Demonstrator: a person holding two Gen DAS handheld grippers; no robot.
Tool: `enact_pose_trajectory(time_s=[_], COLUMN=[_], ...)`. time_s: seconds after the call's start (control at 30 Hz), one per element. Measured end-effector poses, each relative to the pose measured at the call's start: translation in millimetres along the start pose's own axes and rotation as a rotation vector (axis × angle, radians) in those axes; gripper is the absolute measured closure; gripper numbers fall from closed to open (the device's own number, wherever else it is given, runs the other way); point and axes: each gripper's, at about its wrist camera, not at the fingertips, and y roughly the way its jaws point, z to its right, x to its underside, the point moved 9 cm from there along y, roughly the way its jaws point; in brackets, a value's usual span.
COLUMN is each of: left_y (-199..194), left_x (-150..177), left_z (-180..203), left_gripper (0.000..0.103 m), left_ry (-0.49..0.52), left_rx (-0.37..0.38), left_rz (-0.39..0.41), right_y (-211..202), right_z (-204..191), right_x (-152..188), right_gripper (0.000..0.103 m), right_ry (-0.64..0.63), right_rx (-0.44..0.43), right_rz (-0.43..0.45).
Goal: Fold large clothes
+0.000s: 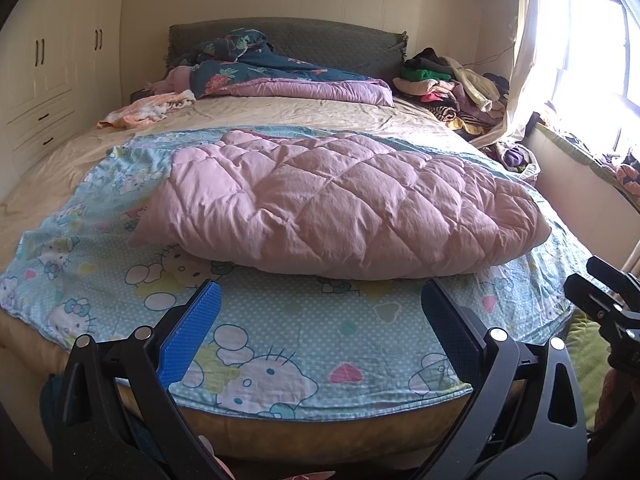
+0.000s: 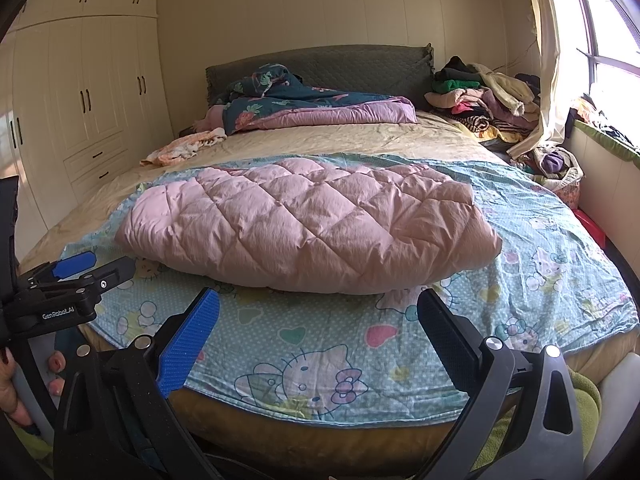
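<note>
Pink quilt [image 1: 340, 204] on bed [image 1: 280, 116], clothes pile [image 1: 452, 84] beyond

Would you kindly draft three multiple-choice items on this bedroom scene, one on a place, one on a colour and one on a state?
1. Where does the quilted garment lie?
A. on the cartoon-cat sheet spread across the bed
B. on the clothes pile by the window
C. on the floor

2. What colour is the quilted garment?
A. green
B. pink
C. dark blue

3. How do the left claw and right claw stand?
A. both shut on the sheet
B. one open, one shut
C. both open, holding nothing

Answers:
1 A, the sheet's print shows all round the garment.
2 B, its quilted cloth is pale pink in both views.
3 C, each claw's fingers stand wide apart above the sheet's near edge with nothing between them.
</note>
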Motion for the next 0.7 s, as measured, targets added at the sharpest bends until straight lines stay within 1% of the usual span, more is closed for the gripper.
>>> enact_pose_trajectory(time_s=[0.1, 0.17, 0.27, 0.33, 0.4, 0.47, 0.5, 0.53, 0.57, 0.6, 0.63, 0.67, 0.7], left_y=[0.6, 1.7, 2.7, 5.2, 10.0, 16.2, 18.5, 21.6, 23.0, 25.5, 28.9, 31.1, 36.3], left_x=[0.8, 1.3, 1.9, -0.8, -4.4, -14.1, -20.1, -28.0, -34.4, -39.8, -44.1, -45.9, -47.0], left_z=[-8.0, -15.6, -29.6, -47.9, -72.2, -112.5, -136.7, -171.6, -203.5, -234.2, -268.4, -296.8, -331.4], left_gripper=[0.009, 0.009, 0.009, 0.009, 0.009, 0.009, 0.009, 0.009, 0.009, 0.009, 0.009, 0.009, 0.009], left_ry=[-0.010, -0.021, -0.048, -0.088, -0.142, -0.202, -0.231, -0.267, -0.298, -0.325, -0.355, -0.384, -0.420], left_rx=[-0.020, -0.046, -0.079, -0.105, -0.141, -0.199, -0.239, -0.301, -0.366, -0.417, -0.480, -0.538, -0.590], left_rz=[-0.011, -0.015, -0.016, -0.020, -0.027, -0.027, -0.019, -0.009, 0.004, 0.011, 0.011, 0.009, 0.000], right_y=[-8.0, -13.8, -25.1, -37.2, -54.9, -78.8, -89.6, -100.4, -113.1, -123.1, -134.4, -143.1, -153.5], right_z=[6.8, 13.3, 36.3, 64.8, 110.2, 180.5, 217.4, 258.2, 307.7, 349.6, 400.6, 442.3, 486.5], right_x=[-3.7, -7.4, -13.8, -19.8, -24.8, -23.5, -17.6, -8.9, 5.4, 21.6, 46.1, 71.3, 103.7], right_gripper=[0.004, 0.004, 0.004, 0.004, 0.004, 0.004, 0.004, 0.004, 0.004, 0.004, 0.004, 0.004, 0.004], right_ry=[0.015, 0.032, 0.093, 0.133, 0.200, 0.291, 0.341, 0.395, 0.455, 0.507, 0.565, 0.612, 0.678], right_rx=[-0.003, -0.003, 0.010, 0.037, 0.105, 0.236, 0.306, 0.377, 0.472, 0.561, 0.671, 0.764, 0.865], right_rz=[0.018, 0.030, 0.049, 0.074, 0.113, 0.153, 0.158, 0.157, 0.150, 0.134, 0.095, 0.047, -0.017])
